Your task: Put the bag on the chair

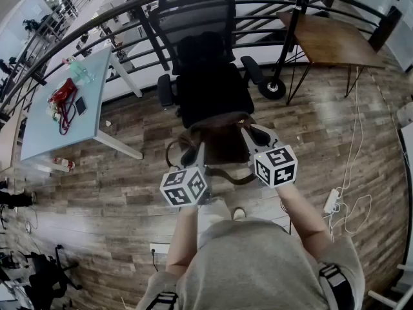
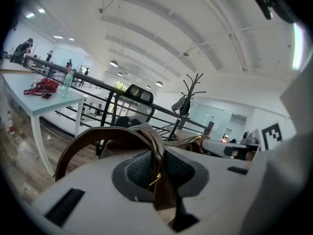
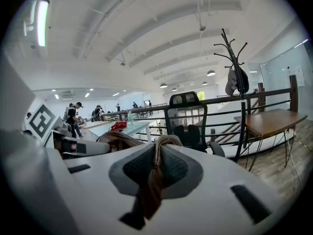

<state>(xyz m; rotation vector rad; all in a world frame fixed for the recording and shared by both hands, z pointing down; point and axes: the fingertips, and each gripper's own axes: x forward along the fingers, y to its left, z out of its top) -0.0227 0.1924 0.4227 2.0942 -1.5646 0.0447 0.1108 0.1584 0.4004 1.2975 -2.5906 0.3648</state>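
A brown leather bag (image 1: 221, 141) hangs in the air between my two grippers, just in front of the seat of a black mesh office chair (image 1: 205, 63). My left gripper (image 1: 195, 152) is shut on the bag's left side, its brown strap (image 2: 159, 168) pinched between the jaws. My right gripper (image 1: 253, 137) is shut on the right side, with a fold of brown leather (image 3: 152, 180) clamped between its pads. A loop of strap (image 1: 173, 148) droops to the left of the bag. The chair (image 3: 190, 126) stands straight ahead in the right gripper view.
A light blue table (image 1: 64, 102) with red items and a bottle stands to the left. A wooden table (image 1: 332, 39) and a coat stand (image 1: 293, 37) are at the back right. A black railing (image 1: 97, 24) runs behind the chair. White cables and a power strip (image 1: 332, 201) lie on the wooden floor at right.
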